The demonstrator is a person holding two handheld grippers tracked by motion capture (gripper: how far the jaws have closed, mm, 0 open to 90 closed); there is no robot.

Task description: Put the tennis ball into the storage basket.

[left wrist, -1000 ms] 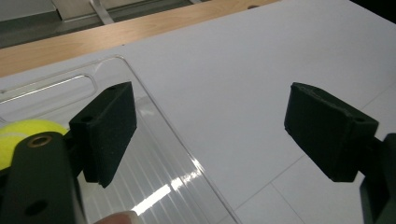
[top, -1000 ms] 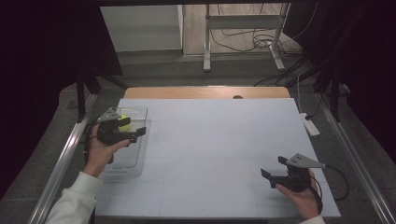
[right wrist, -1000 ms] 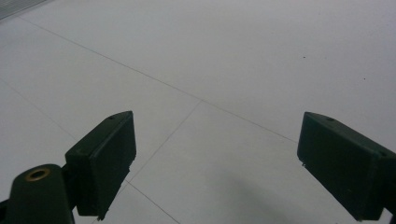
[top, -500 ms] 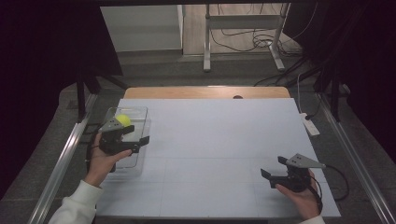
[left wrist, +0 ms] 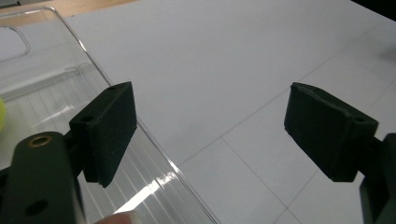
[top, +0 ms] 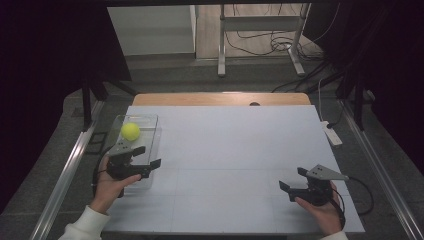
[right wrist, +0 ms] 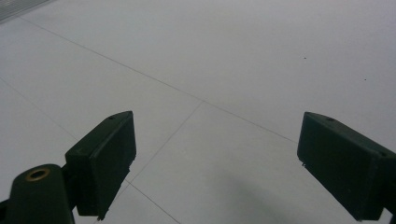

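A yellow ball (top: 130, 131) lies in the far part of a clear plastic bin (top: 152, 118) at the table's left side. My left gripper (top: 150, 156) hovers over the bin's near end, a short way from the ball, open with nothing between its pads. In the left gripper view the left gripper (left wrist: 210, 126) straddles the clear bin's (left wrist: 56, 84) long rim, and a sliver of the yellow ball (left wrist: 1, 116) shows at the left edge. My right gripper (top: 292, 178) rests low over the white table at the near right. In the right gripper view the right gripper (right wrist: 215, 158) is open and empty.
The white table top (top: 225, 150) has thin grid lines. A wooden strip (top: 220, 98) runs along its far edge, and a white power strip (top: 332, 134) lies by the right edge. Metal rails flank both sides.
My left gripper has drawn back toward the near edge and sunk a little, away from the ball, which now shows uncovered in the bin. The right gripper has not moved.
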